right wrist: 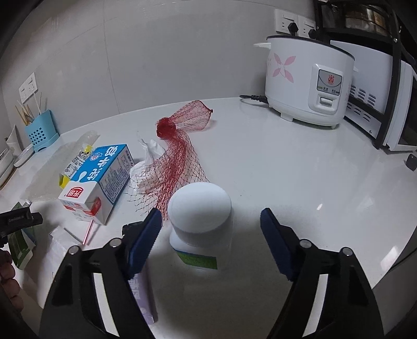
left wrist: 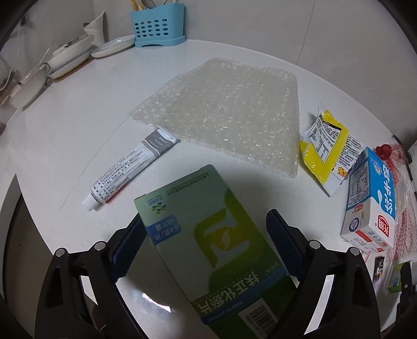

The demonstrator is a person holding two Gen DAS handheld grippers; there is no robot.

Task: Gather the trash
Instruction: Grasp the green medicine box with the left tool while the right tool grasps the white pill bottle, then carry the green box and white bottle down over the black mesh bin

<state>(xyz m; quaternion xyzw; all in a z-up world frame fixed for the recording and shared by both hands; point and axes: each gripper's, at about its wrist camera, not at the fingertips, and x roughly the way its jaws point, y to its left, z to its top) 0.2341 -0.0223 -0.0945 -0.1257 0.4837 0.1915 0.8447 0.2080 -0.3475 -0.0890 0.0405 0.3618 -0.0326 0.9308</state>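
My left gripper (left wrist: 206, 232) is open, its blue pads on either side of a green medicine box (left wrist: 208, 245) lying on the white counter; a gap shows on the right side. Beyond lie a white and grey tube (left wrist: 130, 169), a bubble-wrap sheet (left wrist: 224, 114), a yellow packet (left wrist: 325, 148) and a blue and white milk carton (left wrist: 370, 198). My right gripper (right wrist: 211, 224) is open around a white-capped bottle (right wrist: 199, 219), not touching it. A red net bag (right wrist: 179, 153) and the milk carton (right wrist: 96, 180) lie behind it.
A blue utensil holder (left wrist: 157, 24) and stacked dishes (left wrist: 70, 54) stand at the back left. A white rice cooker (right wrist: 307, 78) with its cord and a microwave on a black rack (right wrist: 385, 104) stand at the back right. The counter edge (left wrist: 15, 187) curves at left.
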